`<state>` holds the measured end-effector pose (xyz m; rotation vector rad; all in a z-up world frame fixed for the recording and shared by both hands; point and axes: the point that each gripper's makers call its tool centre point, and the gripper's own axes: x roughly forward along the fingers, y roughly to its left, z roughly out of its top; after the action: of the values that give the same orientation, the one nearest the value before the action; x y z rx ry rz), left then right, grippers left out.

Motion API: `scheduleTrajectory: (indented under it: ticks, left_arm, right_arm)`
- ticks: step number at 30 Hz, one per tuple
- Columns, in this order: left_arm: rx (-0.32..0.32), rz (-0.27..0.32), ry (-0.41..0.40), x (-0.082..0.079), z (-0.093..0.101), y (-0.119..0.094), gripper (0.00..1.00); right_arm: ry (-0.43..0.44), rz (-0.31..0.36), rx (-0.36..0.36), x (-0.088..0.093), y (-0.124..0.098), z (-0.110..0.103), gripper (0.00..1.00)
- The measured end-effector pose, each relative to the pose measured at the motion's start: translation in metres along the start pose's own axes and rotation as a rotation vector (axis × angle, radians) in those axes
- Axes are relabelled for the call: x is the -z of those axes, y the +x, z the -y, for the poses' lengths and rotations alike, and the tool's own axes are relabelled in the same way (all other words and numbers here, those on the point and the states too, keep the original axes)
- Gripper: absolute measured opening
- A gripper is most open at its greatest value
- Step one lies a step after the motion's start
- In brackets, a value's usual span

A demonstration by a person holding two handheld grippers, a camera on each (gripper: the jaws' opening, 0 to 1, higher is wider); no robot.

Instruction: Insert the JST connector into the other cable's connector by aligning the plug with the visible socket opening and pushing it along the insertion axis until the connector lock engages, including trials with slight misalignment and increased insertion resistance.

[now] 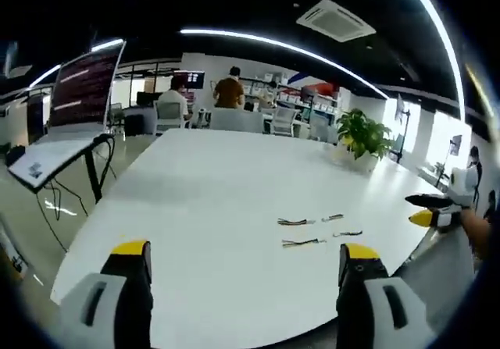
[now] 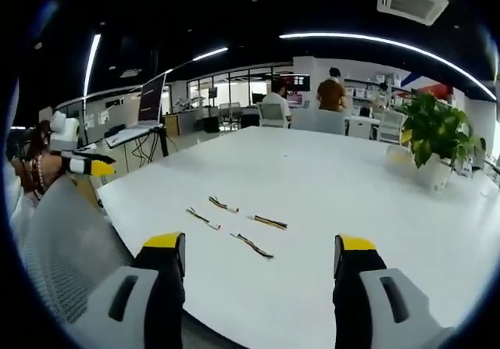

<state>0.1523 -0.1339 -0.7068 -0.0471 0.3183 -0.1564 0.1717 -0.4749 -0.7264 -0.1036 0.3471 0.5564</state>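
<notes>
Four cables (image 2: pixel 234 222) lay on the desk (image 2: pixel 328 177) ahead of both grippers' fingers (image 2: pixel 168 259), all released, nothing grasped.

Four short cables (image 2: pixel 234 224) lie spread near the front edge of a table (image 2: pixel 328 177), a potted plant (image 2: pixel 432 142) at its far right and a laptop stand (image 1: pixel 74 122) off its left side.

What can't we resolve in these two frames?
- Cables on the white table: too small in both views to tell plug from socket.
- Left gripper in the right gripper view: cut off by the frame edge, jaw state unreadable there.
</notes>
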Motion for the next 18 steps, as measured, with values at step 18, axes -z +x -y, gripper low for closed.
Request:
scheduleTrajectory:
  ticks: [18]
  left_arm:
    - [0.185,0.015,0.075,-0.042,0.054,0.066,0.99]
  right_arm:
    - [0.036,0.07,0.013,-0.061,0.019,0.039,0.82]
